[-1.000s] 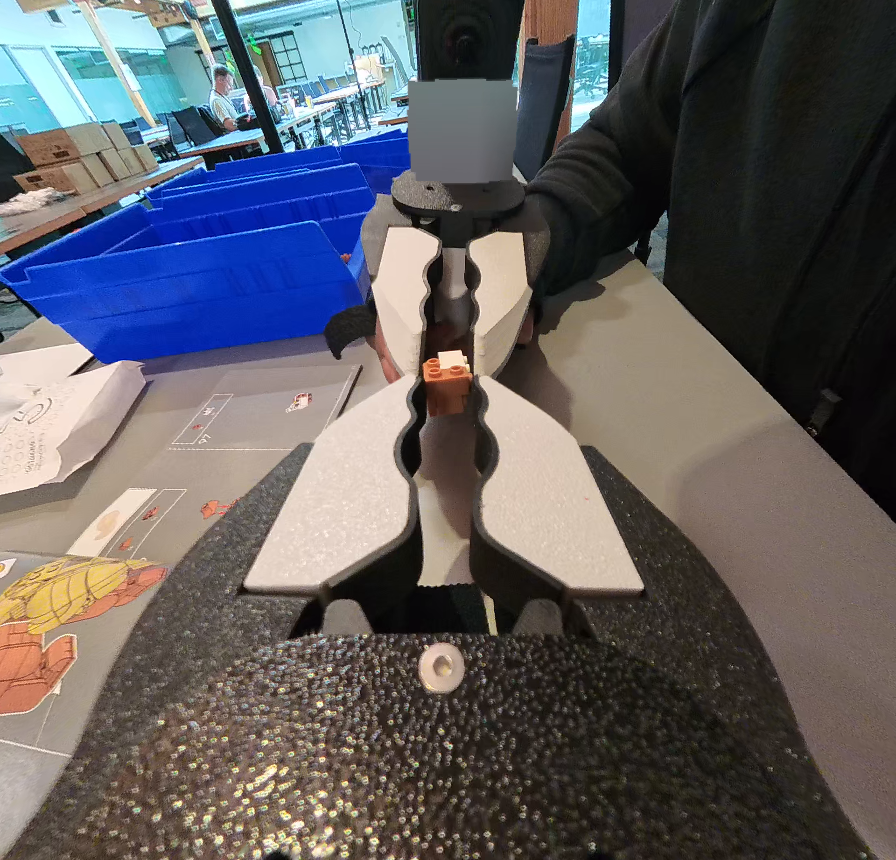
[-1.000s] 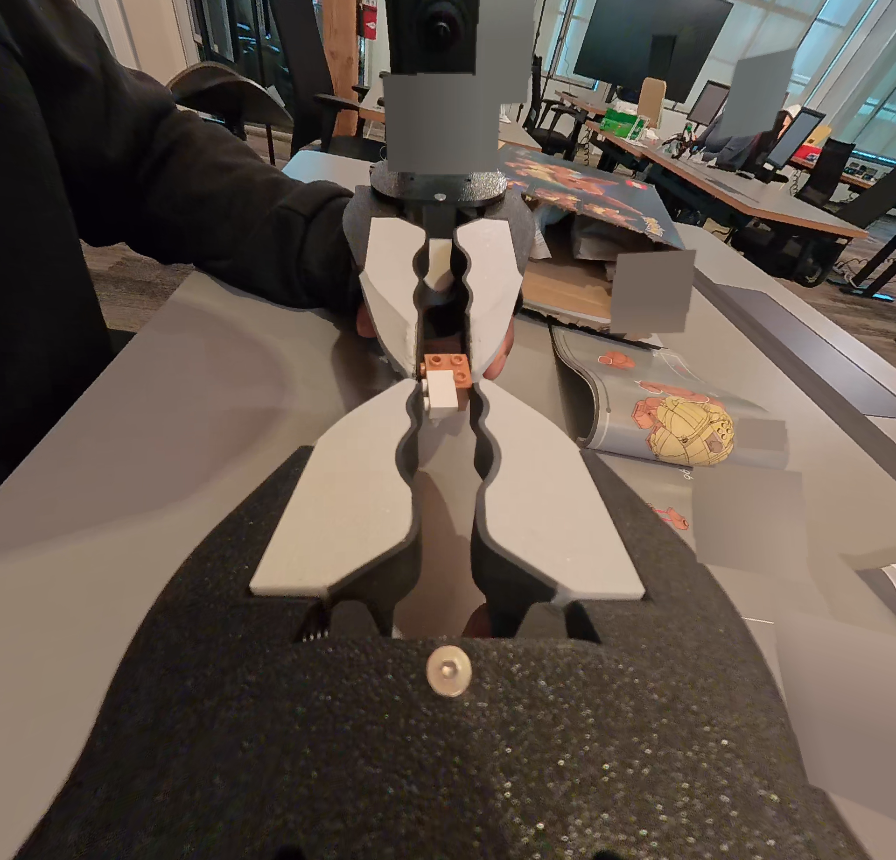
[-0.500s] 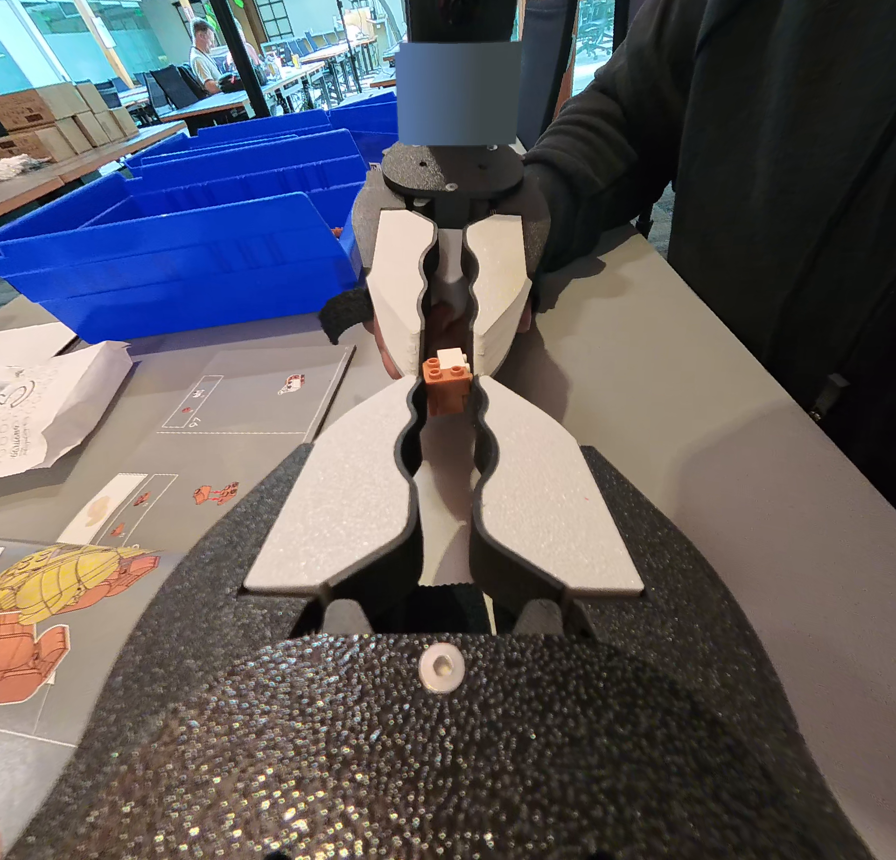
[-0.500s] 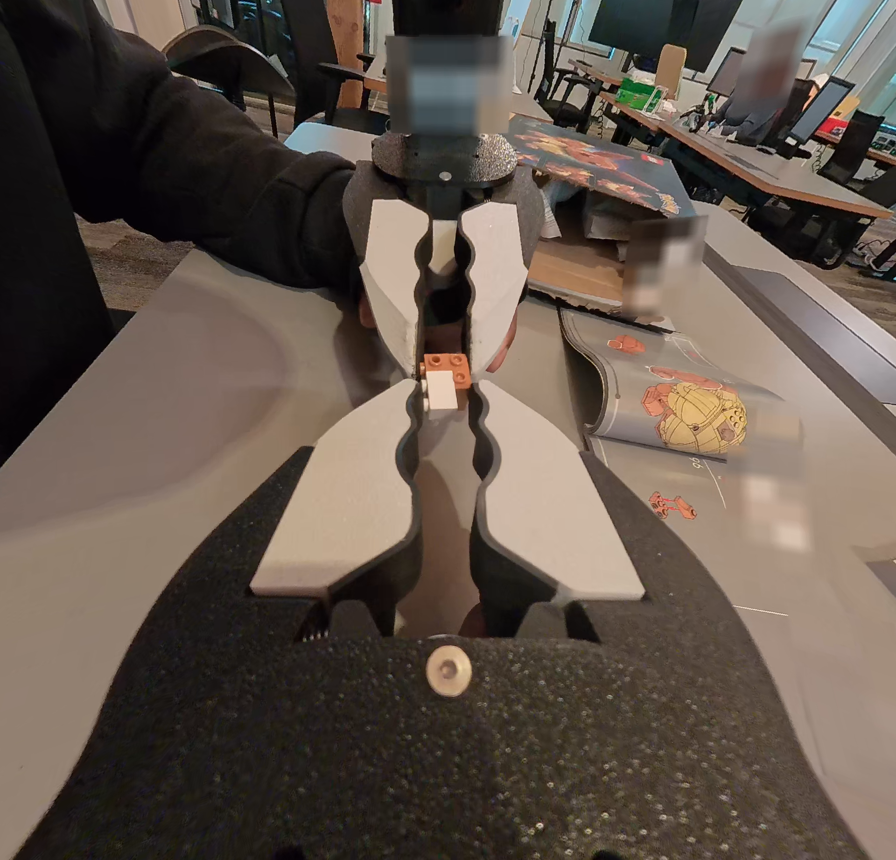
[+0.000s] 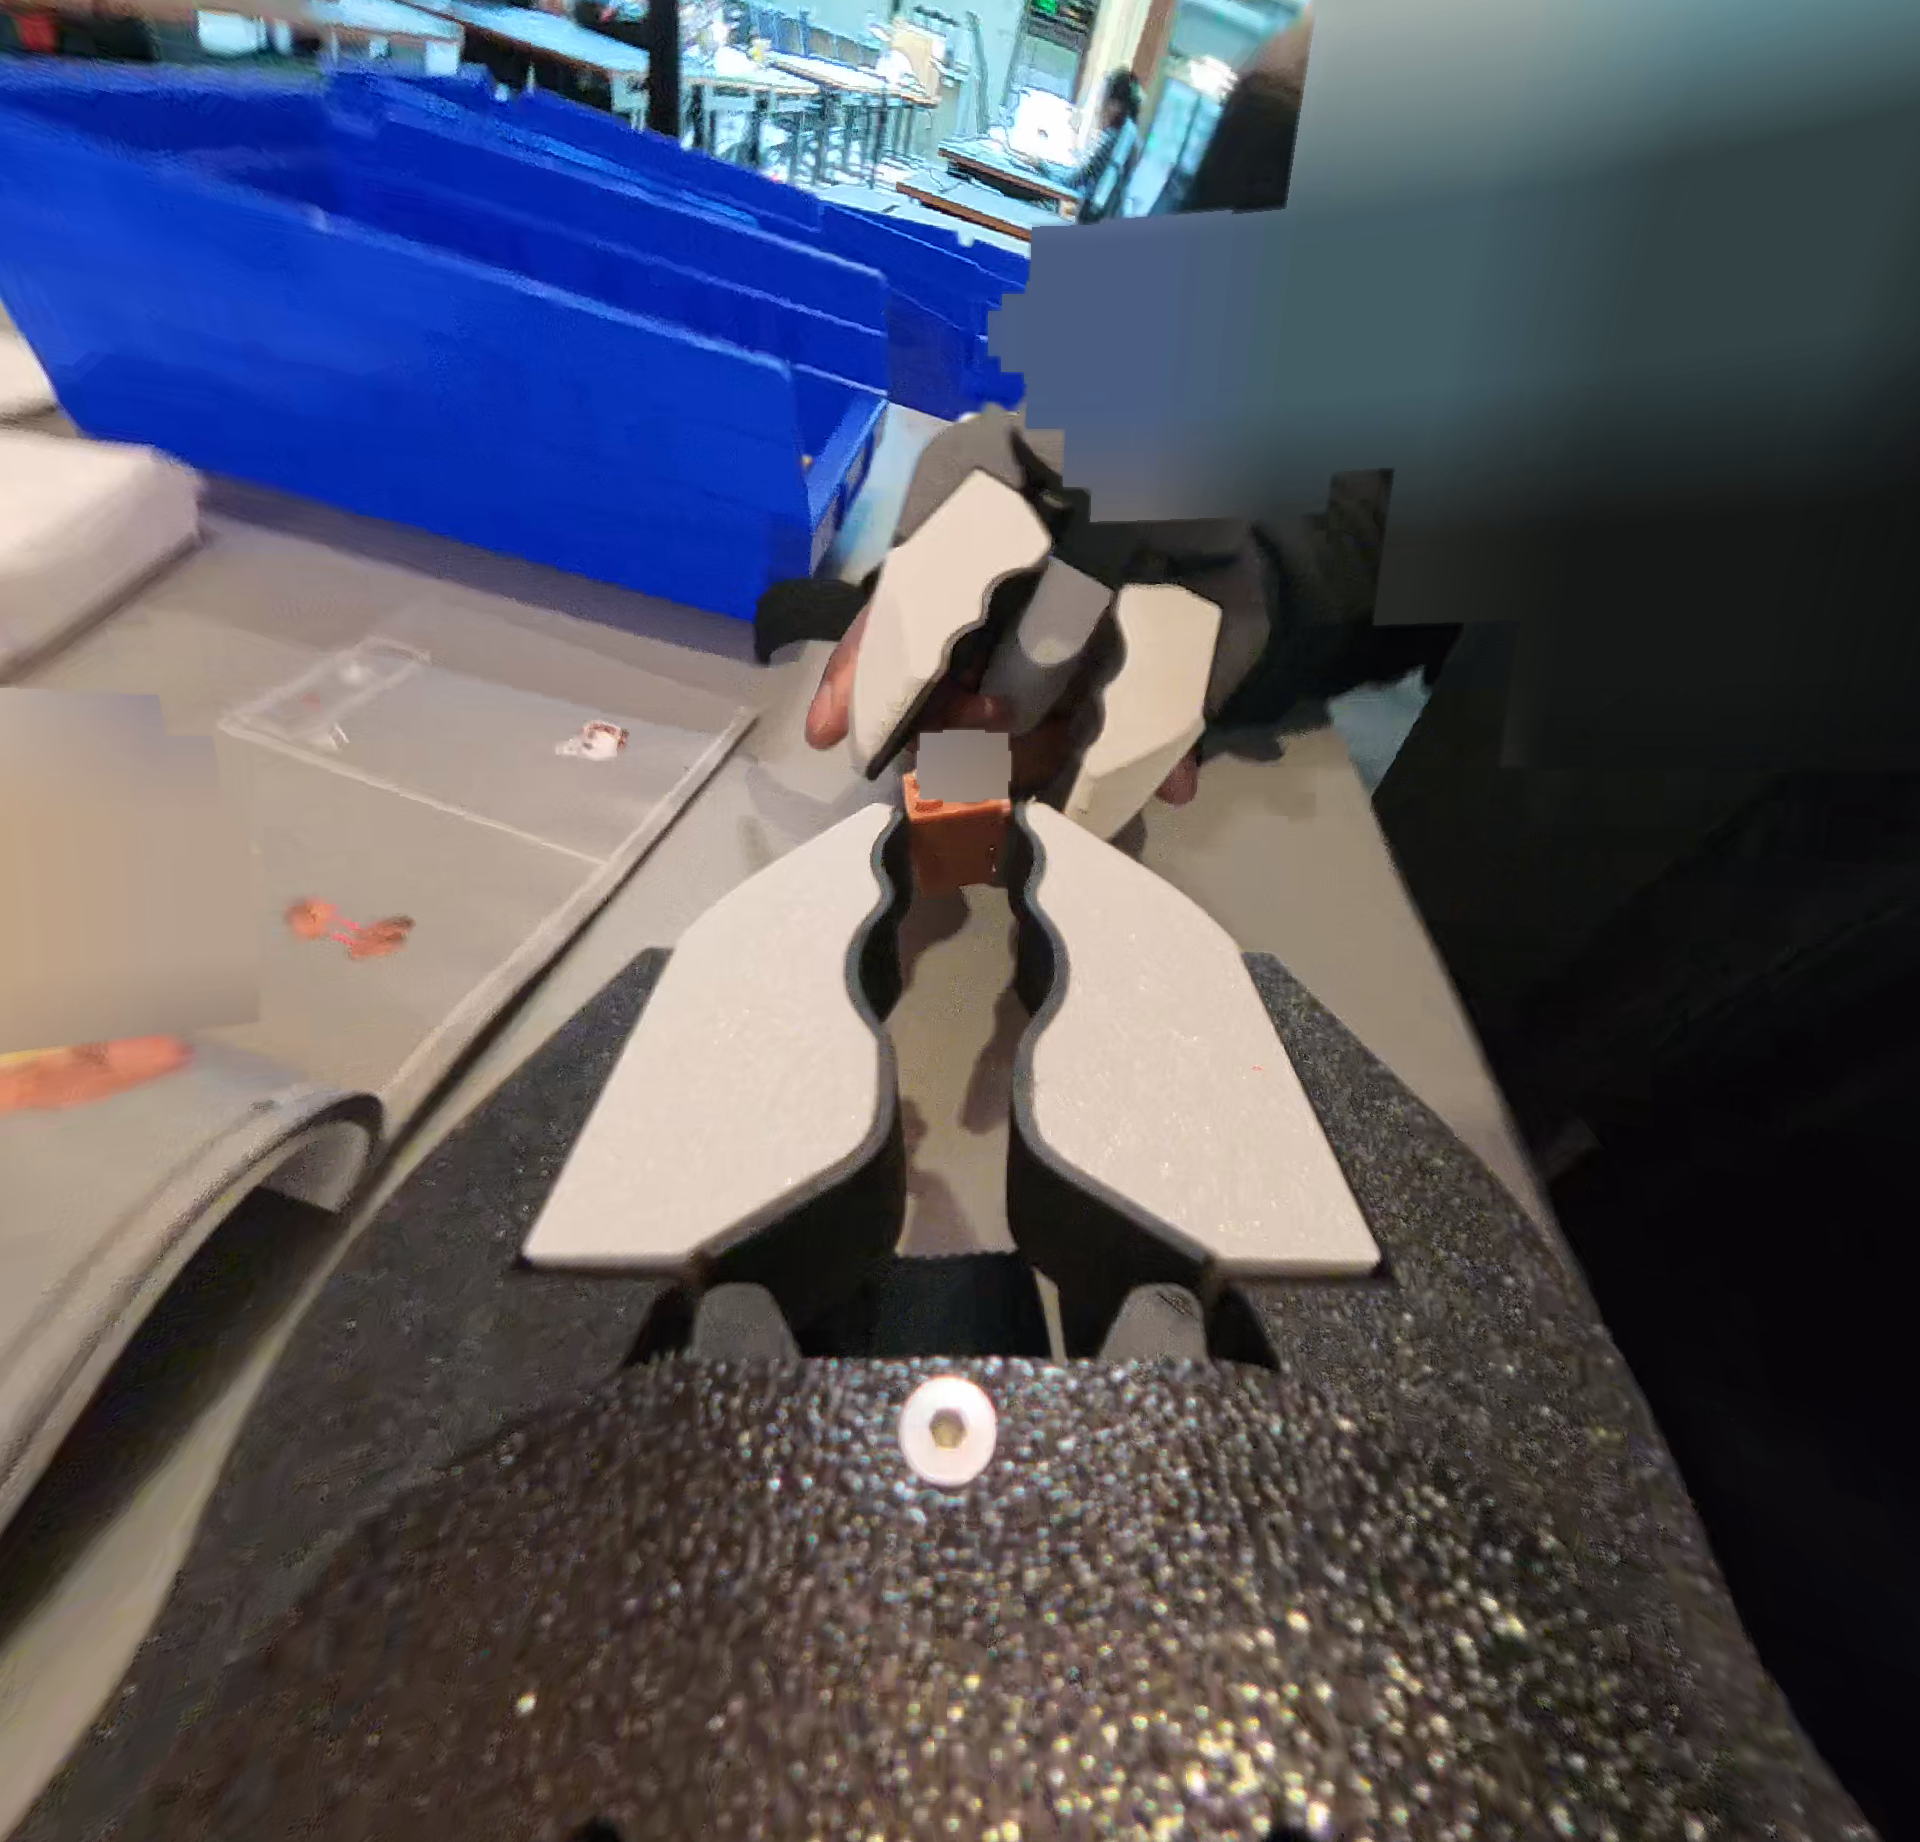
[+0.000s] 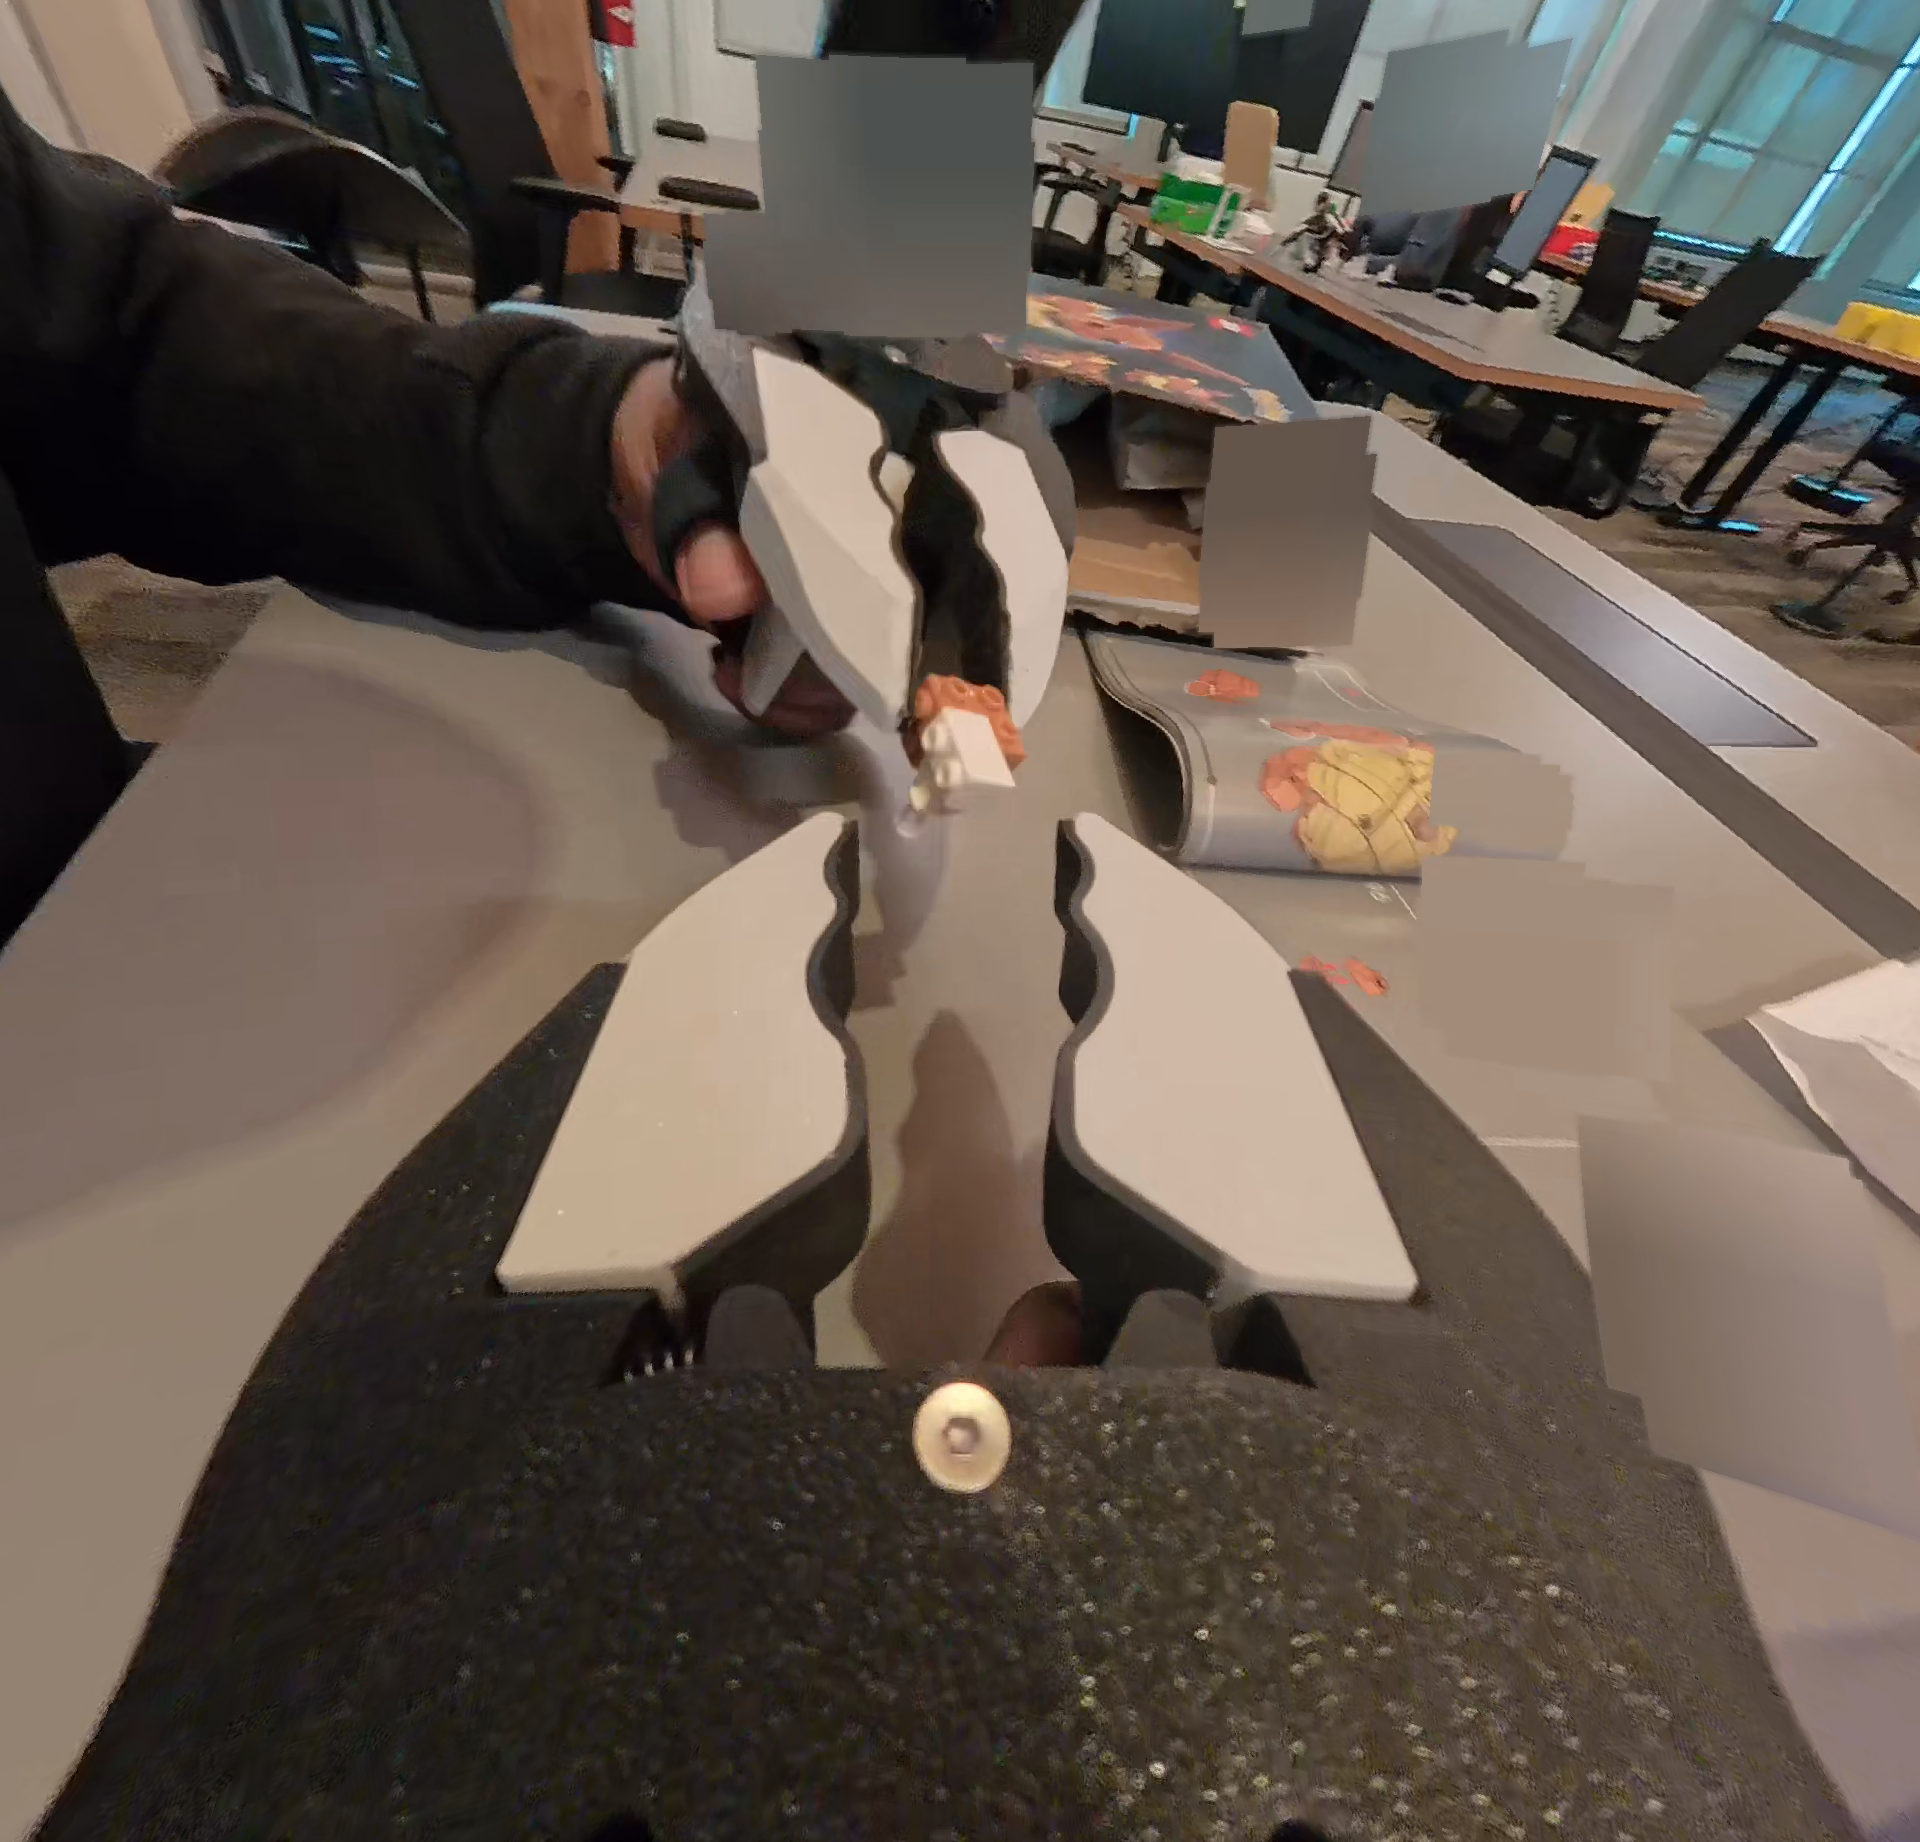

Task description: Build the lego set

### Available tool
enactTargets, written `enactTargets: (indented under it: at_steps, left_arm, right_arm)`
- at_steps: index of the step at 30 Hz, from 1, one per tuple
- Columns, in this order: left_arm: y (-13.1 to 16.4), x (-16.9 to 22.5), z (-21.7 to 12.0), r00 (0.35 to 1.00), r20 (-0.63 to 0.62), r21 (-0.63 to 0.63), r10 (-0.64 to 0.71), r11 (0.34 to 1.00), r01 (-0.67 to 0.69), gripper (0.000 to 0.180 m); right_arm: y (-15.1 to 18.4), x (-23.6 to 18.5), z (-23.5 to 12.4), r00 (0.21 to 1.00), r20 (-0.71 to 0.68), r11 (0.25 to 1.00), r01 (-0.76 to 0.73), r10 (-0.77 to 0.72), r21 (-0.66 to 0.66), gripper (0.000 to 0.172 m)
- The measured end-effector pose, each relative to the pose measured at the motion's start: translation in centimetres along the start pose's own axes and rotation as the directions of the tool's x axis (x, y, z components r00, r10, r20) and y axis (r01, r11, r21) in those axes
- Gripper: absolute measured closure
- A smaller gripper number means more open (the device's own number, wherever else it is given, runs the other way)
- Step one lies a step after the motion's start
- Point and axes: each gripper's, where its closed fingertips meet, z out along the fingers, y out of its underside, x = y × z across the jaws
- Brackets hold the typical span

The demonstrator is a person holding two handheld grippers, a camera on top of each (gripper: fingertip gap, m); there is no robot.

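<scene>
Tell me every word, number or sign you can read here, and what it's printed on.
Nothing is clear enough to quote.
Open booklet on the table: small print beside its pictures, too small to read.
Red sign on the wooden post: blurred.
Green box on the far desk: lettering too small.
Orange brick in the left hand-held gripper: no writing visible.

Glossy plastic bricks (image 6: 961,743), matt grey table (image 6: 312,857), glossy paper booklet (image 6: 1340,795), shiny blue plastic bins (image 5: 416,358).
</scene>
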Motion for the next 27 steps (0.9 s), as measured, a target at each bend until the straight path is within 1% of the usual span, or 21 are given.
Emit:
enactTargets:
  at_steps: [1, 3, 6, 8, 9, 10, 13, 18, 27]
  left_arm:
    - [0.0, 0.0, 0.2, 0.996, -0.017, 0.003, -0.090, 0.996, 0.090, 0.164]
    - [-0.1, -0.1, 0.6, 0.965, -0.044, 0.021, -0.259, 0.965, 0.260, 0.164]
    - [0.0, 0.0, 1.3, 0.870, -0.130, 0.038, -0.475, 0.875, 0.483, 0.163]
    - [0.3, -0.1, 1.5, 0.807, -0.172, 0.038, -0.564, 0.815, 0.578, 0.164]
    - [0.5, -0.2, 1.7, 0.786, -0.182, 0.031, -0.590, 0.796, 0.605, 0.164]
    - [0.6, -0.2, 1.7, 0.774, -0.186, 0.024, -0.605, 0.785, 0.620, 0.164]
    - [0.8, -0.3, 1.6, 0.768, -0.182, 0.016, -0.614, 0.779, 0.627, 0.164]
    - [1.1, -0.3, 1.6, 0.748, -0.187, -0.011, -0.636, 0.763, 0.646, 0.163]
    - [1.4, -0.3, 1.5, 0.734, -0.191, -0.030, -0.652, 0.751, 0.660, 0.163]
  right_arm:
    - [0.1, 0.2, -0.3, 1.000, -0.017, 1.000, 0.006, -0.006, -0.002, 0.135]
    - [0.2, 0.4, -0.7, 0.999, -0.042, 1.000, 0.023, -0.023, -0.007, 0.135]
    - [0.6, 0.3, -0.6, 0.997, -0.044, 0.997, 0.067, -0.069, -0.044, 0.132]
    - [0.6, 0.2, -0.6, 0.991, -0.054, 0.992, 0.116, -0.119, -0.056, 0.133]
    - [0.7, 0.1, -0.6, 0.989, -0.055, 0.989, 0.137, -0.140, -0.061, 0.134]
    - [0.7, 0.0, -0.5, 0.986, -0.054, 0.986, 0.155, -0.158, -0.065, 0.136]
    - [0.8, -0.2, -0.5, 0.979, -0.048, 0.979, 0.193, -0.196, -0.073, 0.139]
    - [0.8, -0.2, -0.8, 0.978, -0.026, 0.977, 0.203, -0.205, -0.072, 0.146]
    - [1.1, -0.4, -1.1, 0.972, 0.026, 0.968, 0.234, -0.233, -0.089, 0.147]
